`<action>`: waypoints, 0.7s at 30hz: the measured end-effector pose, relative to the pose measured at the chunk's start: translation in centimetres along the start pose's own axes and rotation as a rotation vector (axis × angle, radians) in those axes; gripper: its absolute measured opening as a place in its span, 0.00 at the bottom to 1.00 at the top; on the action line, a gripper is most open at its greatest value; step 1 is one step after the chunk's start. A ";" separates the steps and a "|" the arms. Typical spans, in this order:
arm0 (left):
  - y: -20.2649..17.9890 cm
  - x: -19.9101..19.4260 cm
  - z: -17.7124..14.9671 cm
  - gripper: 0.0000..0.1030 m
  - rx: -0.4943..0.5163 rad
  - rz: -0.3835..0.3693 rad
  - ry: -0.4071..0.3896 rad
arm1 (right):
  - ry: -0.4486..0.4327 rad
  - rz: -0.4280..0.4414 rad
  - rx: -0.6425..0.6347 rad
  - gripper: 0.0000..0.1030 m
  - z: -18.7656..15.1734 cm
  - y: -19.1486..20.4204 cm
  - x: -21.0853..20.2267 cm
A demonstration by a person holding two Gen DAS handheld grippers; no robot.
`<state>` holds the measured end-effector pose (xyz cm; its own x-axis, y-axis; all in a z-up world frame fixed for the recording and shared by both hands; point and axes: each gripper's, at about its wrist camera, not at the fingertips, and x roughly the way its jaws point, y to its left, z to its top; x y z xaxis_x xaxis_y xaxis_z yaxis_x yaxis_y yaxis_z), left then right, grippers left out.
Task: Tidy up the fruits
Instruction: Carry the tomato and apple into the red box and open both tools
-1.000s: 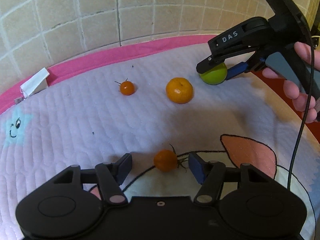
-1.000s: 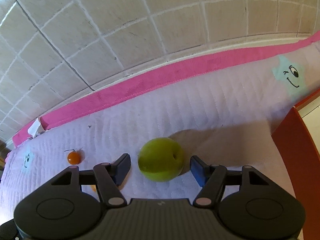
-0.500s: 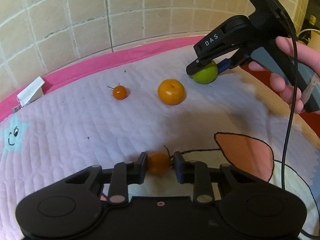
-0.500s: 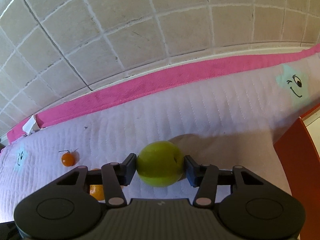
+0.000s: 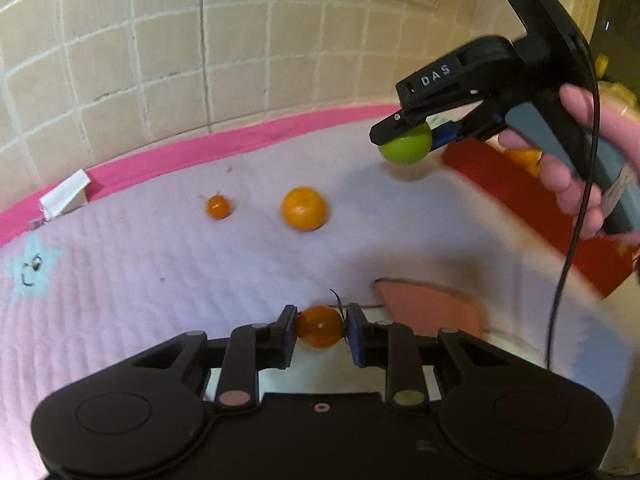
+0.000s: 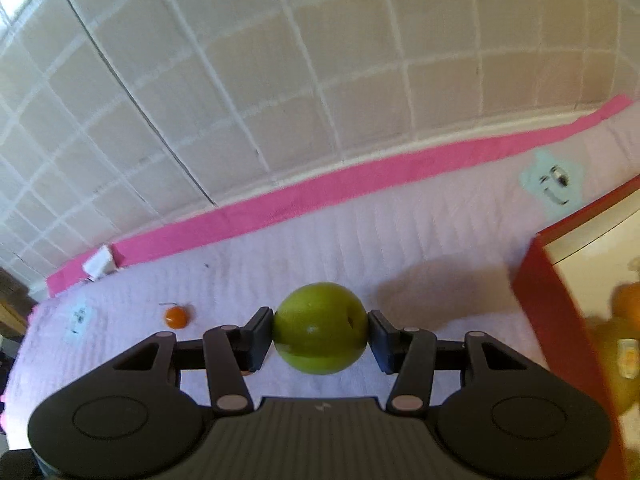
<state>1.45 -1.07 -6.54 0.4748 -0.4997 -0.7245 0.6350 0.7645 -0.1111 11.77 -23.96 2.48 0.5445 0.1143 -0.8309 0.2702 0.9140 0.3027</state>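
My left gripper point(image 5: 320, 330) has its fingers clamped on a small round orange tomato with a dark stem point(image 5: 319, 326), one pad touching each side of it, low over the white quilted mat with the pink border point(image 5: 160, 264) that covers the surface; my right gripper point(image 6: 320, 330) has its fingers clamped on a round green apple-like fruit point(image 6: 320, 328), which I see in the left wrist view point(image 5: 406, 145) at about 1 o'clock, lifted clear of the mat with its shadow below it; in that view the right gripper point(image 5: 404, 132) is held by a bare hand point(image 5: 580, 168) with a black cable trailing down; on the mat at 12 o'clock from the left fingers lies a round orange mandarin point(image 5: 304, 209), and just to its left, near but apart, a second small orange tomato with a thin stem point(image 5: 218, 206), which also shows in the right wrist view point(image 6: 176, 317) at 10 o'clock; a red-walled box with a pale inside point(image 6: 560, 320) sits at 3 o'clock of the right gripper, with orange fruit inside, too blurred to tell more; a white folded tag point(image 5: 64, 196) lies at the pink border; a pale blue star with a face point(image 5: 34, 268) is printed on the mat at 9 o'clock; a beige tiled wall point(image 5: 160, 48) stands behind.
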 end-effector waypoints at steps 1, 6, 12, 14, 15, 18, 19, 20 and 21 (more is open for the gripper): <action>-0.2 -0.4 0.1 0.30 -0.005 -0.011 -0.012 | -0.018 0.003 -0.003 0.51 0.0 -0.1 -1.0; -2.8 -1.8 2.2 0.30 0.067 -0.022 -0.074 | -0.120 -0.007 -0.011 0.51 0.1 -1.0 -6.8; -7.5 -2.0 6.3 0.30 0.184 -0.094 -0.163 | -0.222 -0.073 -0.009 0.51 -0.5 -4.6 -13.1; -9.5 -1.7 7.4 0.30 0.218 -0.119 -0.183 | -0.246 -0.106 -0.002 0.51 -1.0 -6.1 -15.1; -10.5 -1.4 8.0 0.30 0.236 -0.134 -0.193 | -0.256 -0.119 0.002 0.51 -1.2 -6.8 -15.8; -13.4 -0.4 9.6 0.30 0.278 -0.168 -0.207 | -0.284 -0.164 0.021 0.51 -2.0 -9.5 -18.5; -14.4 -0.2 10.2 0.30 0.290 -0.180 -0.210 | -0.293 -0.177 0.030 0.51 -2.2 -10.3 -19.1; -15.3 0.1 10.7 0.30 0.301 -0.192 -0.213 | -0.301 -0.190 0.038 0.51 -2.5 -11.2 -19.9; -16.4 0.4 11.2 0.30 0.311 -0.203 -0.217 | -0.307 -0.204 0.047 0.51 -2.8 -12.1 -20.5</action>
<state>-1.95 -18.34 2.59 0.4176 -0.7264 -0.5458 0.8662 0.4996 -0.0022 -4.95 -36.30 14.54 0.6869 -0.1973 -0.6995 0.4300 0.8862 0.1723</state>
